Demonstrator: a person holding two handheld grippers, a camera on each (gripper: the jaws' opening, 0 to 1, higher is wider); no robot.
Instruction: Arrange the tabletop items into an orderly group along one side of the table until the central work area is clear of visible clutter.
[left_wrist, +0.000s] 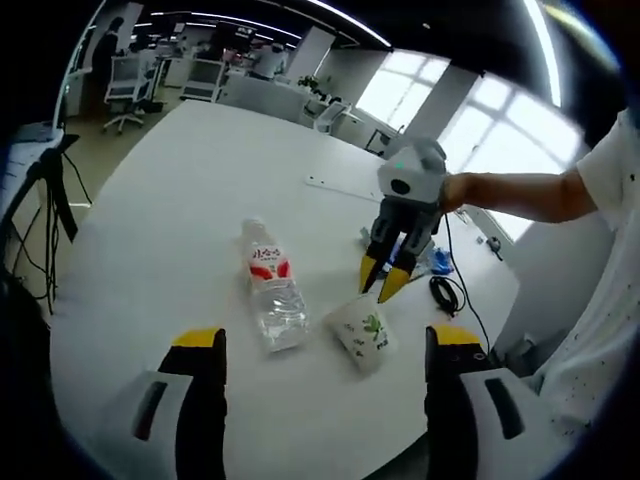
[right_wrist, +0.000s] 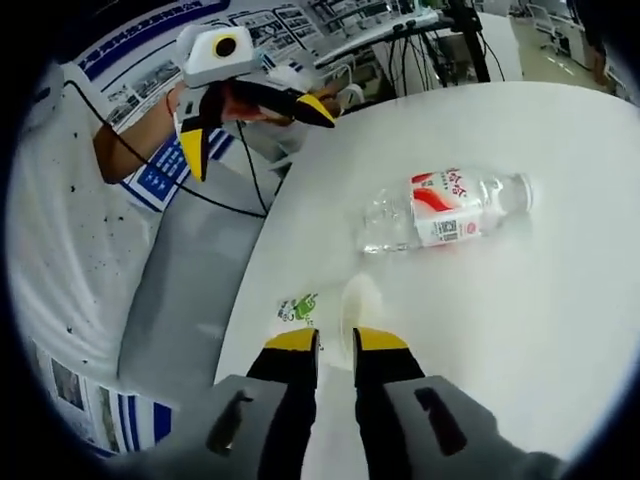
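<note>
A clear water bottle (left_wrist: 272, 290) (right_wrist: 450, 208) with a red and white label lies on its side on the white table (left_wrist: 180, 200) (right_wrist: 540, 330). Right of it in the left gripper view lies a white paper cup (left_wrist: 364, 332) (right_wrist: 305, 308) with a green print, close to the table's edge. My right gripper (left_wrist: 383, 280) (right_wrist: 336, 340), held by a hand, points down onto the cup's upper edge; its jaws stand narrow around that edge. My left gripper (left_wrist: 328, 342) (right_wrist: 257, 135) hangs wide open above the table, short of both items, holding nothing.
A black cable (left_wrist: 446, 292) and a small blue item (left_wrist: 440, 262) lie near the table's right edge, with a flat white strip (left_wrist: 335, 185) farther back. A tripod (left_wrist: 48, 195) stands off the left side. The person's sleeve (left_wrist: 610, 170) is close on the right.
</note>
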